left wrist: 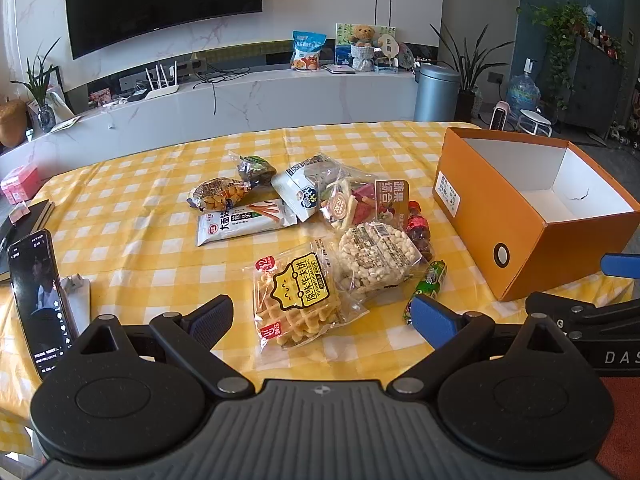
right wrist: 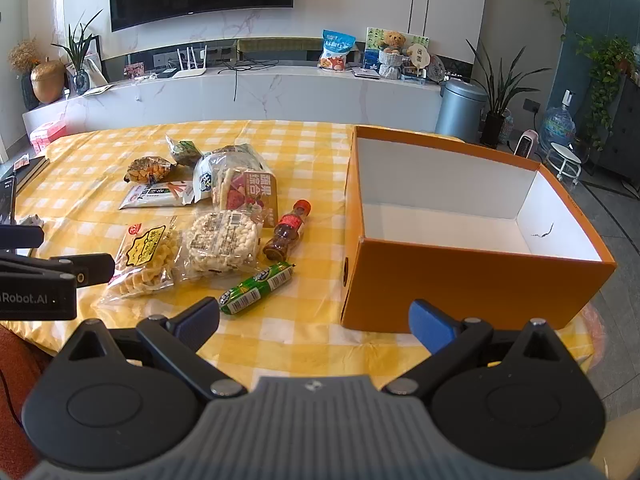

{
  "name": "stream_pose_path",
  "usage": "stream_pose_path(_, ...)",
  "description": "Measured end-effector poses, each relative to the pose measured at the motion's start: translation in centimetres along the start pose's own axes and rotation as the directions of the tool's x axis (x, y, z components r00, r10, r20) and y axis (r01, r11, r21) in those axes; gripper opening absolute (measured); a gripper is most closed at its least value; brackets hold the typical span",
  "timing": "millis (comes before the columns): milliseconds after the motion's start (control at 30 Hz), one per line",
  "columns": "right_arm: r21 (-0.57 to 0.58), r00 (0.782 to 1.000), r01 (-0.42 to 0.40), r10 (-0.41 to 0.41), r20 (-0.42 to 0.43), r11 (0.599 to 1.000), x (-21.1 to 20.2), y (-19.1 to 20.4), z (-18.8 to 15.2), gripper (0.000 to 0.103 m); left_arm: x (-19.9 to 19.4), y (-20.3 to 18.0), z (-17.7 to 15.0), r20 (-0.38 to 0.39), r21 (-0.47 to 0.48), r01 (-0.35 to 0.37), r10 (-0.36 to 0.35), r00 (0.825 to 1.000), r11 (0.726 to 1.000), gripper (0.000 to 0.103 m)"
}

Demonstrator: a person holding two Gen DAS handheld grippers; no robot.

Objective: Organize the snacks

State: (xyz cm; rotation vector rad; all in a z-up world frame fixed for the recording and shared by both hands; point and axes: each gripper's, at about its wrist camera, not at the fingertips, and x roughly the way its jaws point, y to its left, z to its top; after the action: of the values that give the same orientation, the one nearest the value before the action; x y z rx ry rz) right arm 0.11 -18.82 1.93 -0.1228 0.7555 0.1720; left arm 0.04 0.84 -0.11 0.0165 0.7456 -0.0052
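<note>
Yellow waffle packet (left wrist: 298,298) between left tongs (left wrist: 324,318).

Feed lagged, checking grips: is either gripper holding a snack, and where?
Nothing held. The left gripper and right gripper both have open, empty jaws.

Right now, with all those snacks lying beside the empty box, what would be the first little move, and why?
Probably ease the right gripper forward onto the green sausage stick. It lies nearest that gripper, alone on the cloth, next to the empty orange box. Both grippers are open and hold nothing.
</note>
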Motion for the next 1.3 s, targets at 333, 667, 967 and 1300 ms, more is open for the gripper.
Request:
stream_pose_path(333, 0.002, 1.0, 0.001, -0.001, -0.003, 1.0, 0.02, -0.16, 0.03, 0.099, 0.05, -0.17, 0.03, -0.003, 0.0, -0.003, 0.003, 1.0, 1.0, 0.103)
stream_pose_path(667, -0.001, 1.0, 0.002, -0.002, -0.005, 1.0, 0.03, -0.16, 0.06, 0.099, 0.39, -0.14, 0.08, -0.011, -0.006, -0.001, 0.001, 1.0, 1.0, 0.103)
stream_pose_path(967, -0.005, 1.0, 0.005, -0.005, -0.006, 1.0, 0.19, -0.12, 0.06, 0.099, 0.44, -0.21, 0.09, -0.012, -0.01, 0.004, -0.004, 1.0, 1.0, 0.103)
stream_pose_path(1300, -0.006, 1.0, 0.009, -0.009, -0.009, 1.0, 0.33, -0.05, -0.03, 0.099, 0.48, -0.22, -0.1, -0.013, -0.014, 0.004, -0.005, 1.0, 1.0, 0.103)
